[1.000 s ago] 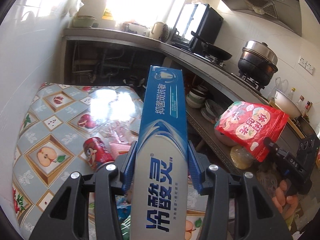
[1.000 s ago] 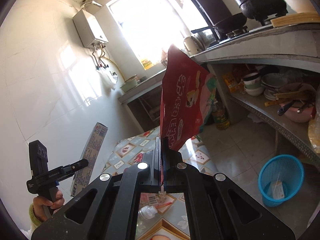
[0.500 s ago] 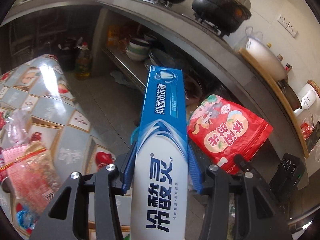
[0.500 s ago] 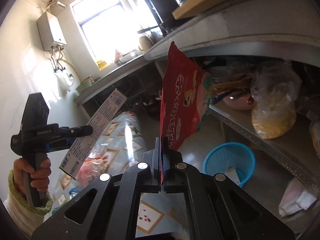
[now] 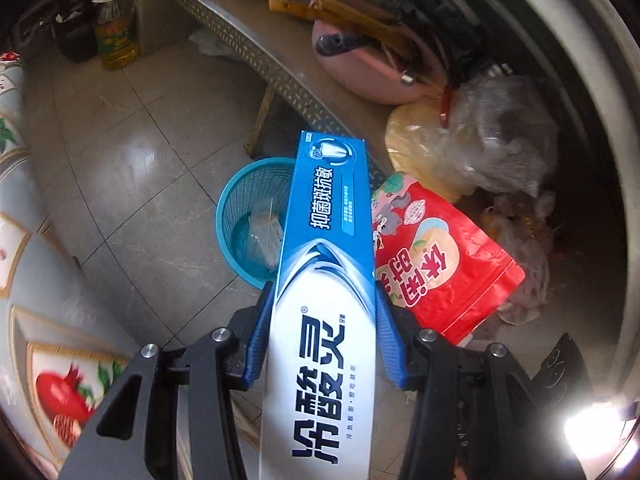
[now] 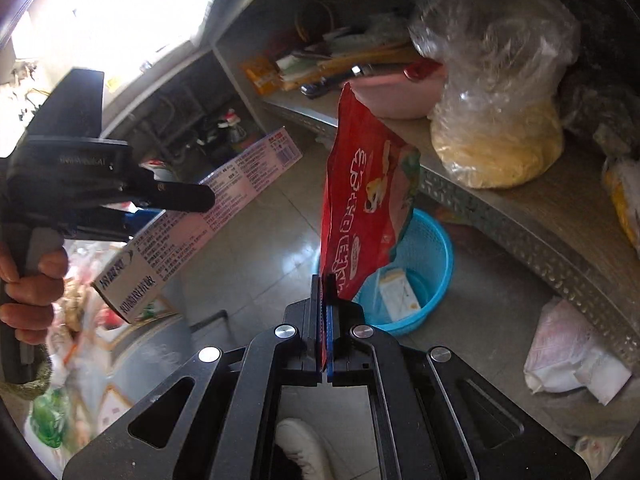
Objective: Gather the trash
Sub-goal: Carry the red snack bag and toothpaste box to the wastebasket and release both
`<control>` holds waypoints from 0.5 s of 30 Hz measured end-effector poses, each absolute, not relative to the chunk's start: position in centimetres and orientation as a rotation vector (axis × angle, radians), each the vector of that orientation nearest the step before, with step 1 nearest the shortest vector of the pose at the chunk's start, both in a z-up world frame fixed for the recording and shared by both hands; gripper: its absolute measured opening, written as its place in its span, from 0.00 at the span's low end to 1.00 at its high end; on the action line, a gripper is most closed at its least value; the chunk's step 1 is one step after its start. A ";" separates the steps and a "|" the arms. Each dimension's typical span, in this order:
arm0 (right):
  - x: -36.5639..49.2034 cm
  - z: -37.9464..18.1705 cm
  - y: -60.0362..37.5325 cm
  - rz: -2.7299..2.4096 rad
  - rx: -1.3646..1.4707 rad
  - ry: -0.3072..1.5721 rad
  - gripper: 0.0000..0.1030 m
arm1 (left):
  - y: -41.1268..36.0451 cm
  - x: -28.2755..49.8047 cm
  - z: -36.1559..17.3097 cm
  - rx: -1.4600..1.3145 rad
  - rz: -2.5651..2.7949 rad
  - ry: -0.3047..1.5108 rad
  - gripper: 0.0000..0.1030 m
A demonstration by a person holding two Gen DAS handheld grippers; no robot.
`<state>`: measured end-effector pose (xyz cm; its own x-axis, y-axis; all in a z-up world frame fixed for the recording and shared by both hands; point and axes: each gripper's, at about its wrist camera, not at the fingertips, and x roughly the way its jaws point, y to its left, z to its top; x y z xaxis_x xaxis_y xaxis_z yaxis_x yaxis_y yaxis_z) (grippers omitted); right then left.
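Observation:
My left gripper [image 5: 322, 328] is shut on a long blue and white toothpaste box [image 5: 326, 264], whose far end hangs over the rim of a blue mesh waste basket [image 5: 244, 208] on the floor. In the right wrist view that same box [image 6: 200, 216] sticks out of the left gripper [image 6: 168, 212], held by a hand. My right gripper [image 6: 325, 292] is shut on the lower edge of a red snack bag [image 6: 360, 200], which stands upright above the basket [image 6: 424, 248]. The bag [image 5: 444, 264] also shows just right of the box. A white packet lies in the basket.
A metal shelf [image 6: 520, 216] runs behind the basket, bearing a pink basin [image 5: 360, 68] and plastic bags [image 6: 496, 92]. A table with a fruit-patterned cloth [image 5: 36, 280] stands at the left. An oil bottle [image 5: 114, 36] stands on the tiled floor. A white shoe [image 6: 300, 448] is below.
Both grippers swung away from the table and tipped down toward the floor. The blue basket now lies right under the toothpaste box and the red bag. Both grips are unchanged.

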<state>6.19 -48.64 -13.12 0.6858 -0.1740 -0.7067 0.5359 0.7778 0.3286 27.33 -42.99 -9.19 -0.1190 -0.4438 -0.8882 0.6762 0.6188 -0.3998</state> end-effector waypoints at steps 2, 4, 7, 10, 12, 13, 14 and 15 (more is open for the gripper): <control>7.5 -14.6 -49.3 -0.465 0.510 0.734 0.00 | -44.6 28.2 -10.3 0.214 -0.964 1.408 0.45; 9.3 -16.5 -49.5 -0.483 0.453 0.783 0.03 | -46.6 28.8 -11.8 0.209 -0.968 1.434 0.46; 11.3 -20.3 -49.9 -0.567 0.360 0.847 0.21 | -47.8 29.5 -13.3 0.222 -0.925 1.437 0.65; 11.7 -23.3 -50.1 -0.645 0.310 0.926 0.28 | -47.4 29.8 -13.7 0.221 -0.901 1.447 0.65; 10.5 -24.0 -50.1 -0.667 0.352 0.933 0.28 | -46.8 29.8 -13.5 0.224 -0.909 1.449 0.65; 9.8 -24.2 -50.1 -0.678 0.369 0.928 0.28 | -46.6 29.8 -13.2 0.233 -0.910 1.435 0.65; 9.0 -24.0 -49.9 -0.688 0.382 0.922 0.28 | -46.2 29.7 -12.7 0.242 -0.908 1.413 0.65; 8.2 -23.8 -49.7 -0.696 0.390 0.915 0.28 | -45.7 29.7 -12.1 0.246 -0.906 1.393 0.65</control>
